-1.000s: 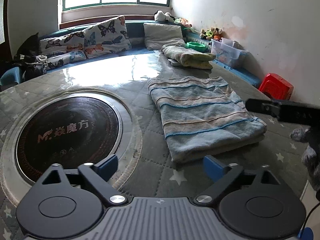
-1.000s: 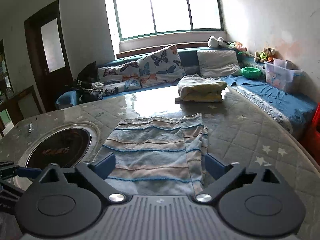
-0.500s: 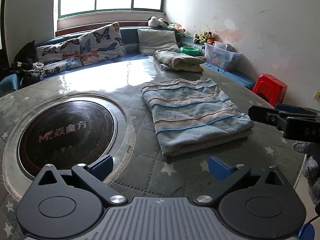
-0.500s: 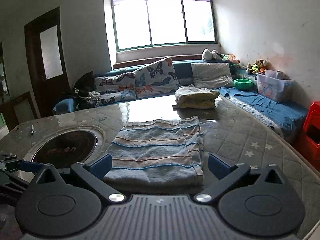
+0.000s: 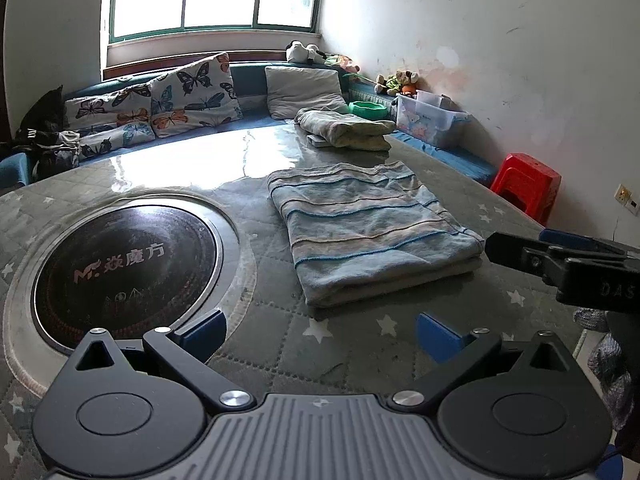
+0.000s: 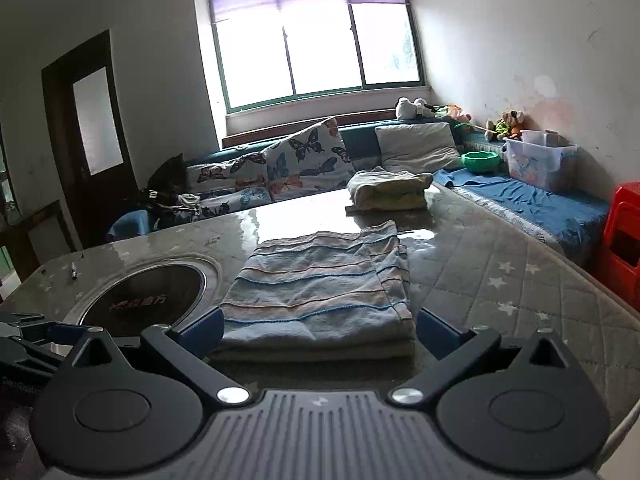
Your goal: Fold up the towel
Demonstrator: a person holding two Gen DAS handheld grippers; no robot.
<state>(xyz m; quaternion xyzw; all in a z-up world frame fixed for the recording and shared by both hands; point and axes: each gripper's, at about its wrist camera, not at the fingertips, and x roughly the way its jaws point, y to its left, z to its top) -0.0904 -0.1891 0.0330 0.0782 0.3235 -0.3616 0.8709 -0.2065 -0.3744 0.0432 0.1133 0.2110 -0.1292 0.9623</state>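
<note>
A striped blue and beige towel [image 5: 368,224] lies folded flat on the quilted table; in the right wrist view the same towel [image 6: 320,296] sits straight ahead. My left gripper [image 5: 320,330] is open over the bare cover, short of the towel's near left corner. My right gripper [image 6: 318,330] is open too, its blue fingers either side of the towel's near edge and a little back from it. The right gripper [image 5: 560,256] shows at the right edge of the left wrist view, beside the towel's near right corner.
A round black cooktop [image 5: 124,264] is set into the table left of the towel. A second folded cloth [image 5: 348,128] lies at the far side. Sofa cushions [image 5: 192,92], a plastic bin [image 5: 430,120] and a red stool [image 5: 524,184] stand beyond the table edge.
Both grippers have drawn back and up from the towel, which now looks farther away. The towel has stayed put, folded. Both grippers remain open.
</note>
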